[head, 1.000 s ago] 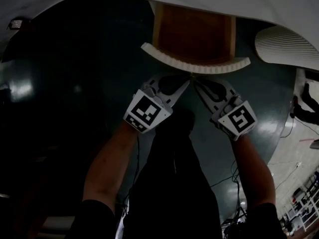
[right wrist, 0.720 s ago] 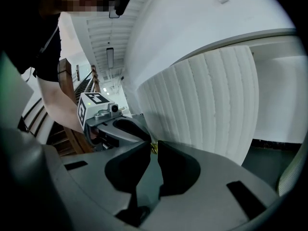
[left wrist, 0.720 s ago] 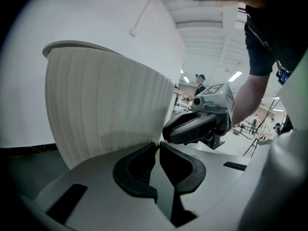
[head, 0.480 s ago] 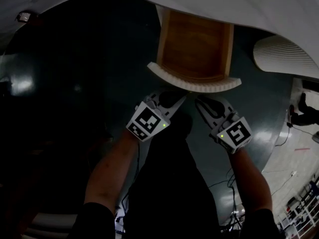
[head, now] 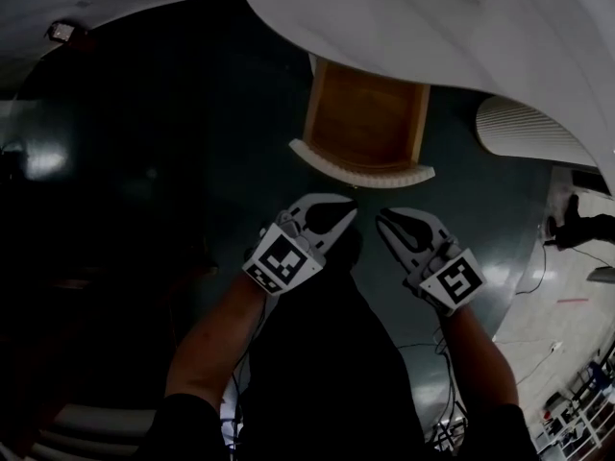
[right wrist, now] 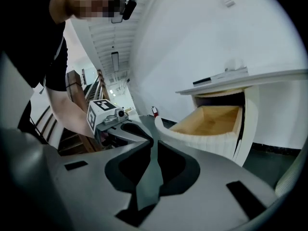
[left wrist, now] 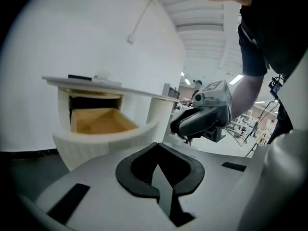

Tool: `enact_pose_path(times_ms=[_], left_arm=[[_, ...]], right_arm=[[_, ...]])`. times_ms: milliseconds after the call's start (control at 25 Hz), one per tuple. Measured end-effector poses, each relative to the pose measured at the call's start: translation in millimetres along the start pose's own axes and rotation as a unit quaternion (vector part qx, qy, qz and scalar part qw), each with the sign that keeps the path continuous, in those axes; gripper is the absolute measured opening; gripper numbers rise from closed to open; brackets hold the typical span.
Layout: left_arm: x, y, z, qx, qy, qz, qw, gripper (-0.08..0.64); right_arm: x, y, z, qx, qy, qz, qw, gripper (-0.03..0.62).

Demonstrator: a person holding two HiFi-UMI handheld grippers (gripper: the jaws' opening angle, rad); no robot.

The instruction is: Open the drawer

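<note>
Already find the drawer [head: 365, 128] pulled well out from under the white tabletop [head: 432, 27], showing a bare wooden inside and a curved, ribbed white front [head: 360, 173]. Judge the task as good as done. Read the left gripper [left wrist: 156, 148] as pressed together, having just been closing with nothing between the jaws. Read the right gripper [right wrist: 152, 143] the same way: tips drawn together, empty. See both hanging near the front, apart from it, above the dark floor [head: 144, 161].

Expect a light, stiff box: thin wooden walls and nothing inside, so little weight to drag. Expect the ribbed front to be hard and to give the pads some bite, though rounded enough to let them slip off sideways. Cannot make out a knob or handle on the front in any view; too small or hidden. For any further pull, take hold at the middle of the front's top rim, one jaw inside and one outside. Draw straight out along the side walls, not at an angle, to avoid jamming. Keep clear of the tabletop edge overhead.
</note>
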State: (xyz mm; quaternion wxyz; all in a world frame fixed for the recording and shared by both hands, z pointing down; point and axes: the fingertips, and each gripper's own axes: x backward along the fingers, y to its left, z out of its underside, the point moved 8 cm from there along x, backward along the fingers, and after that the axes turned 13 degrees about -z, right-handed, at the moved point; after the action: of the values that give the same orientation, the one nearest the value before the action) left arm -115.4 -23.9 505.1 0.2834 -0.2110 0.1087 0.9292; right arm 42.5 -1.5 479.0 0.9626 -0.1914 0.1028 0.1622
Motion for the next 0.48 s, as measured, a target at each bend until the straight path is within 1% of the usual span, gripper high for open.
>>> enact_pose_path(times_ms=[160, 320, 480], left_arm=[[24, -10, -50, -0.007, -0.027, -0.019, 0.9994, 0.011], [52, -24, -93, 0.022, -0.037, -0.04, 0.9982, 0.011], [74, -36, -132, 0.024, -0.047, -0.065, 0.9965, 0.011]], right_arm=[[19, 12, -32, 0.003, -0.033, 0.005, 0.999, 0.018], [39, 38, -63, -0.02, -0.063, 0.01, 0.998, 0.018], [60, 62, -93, -0.024, -0.085, 0.018, 0.996, 0.018]])
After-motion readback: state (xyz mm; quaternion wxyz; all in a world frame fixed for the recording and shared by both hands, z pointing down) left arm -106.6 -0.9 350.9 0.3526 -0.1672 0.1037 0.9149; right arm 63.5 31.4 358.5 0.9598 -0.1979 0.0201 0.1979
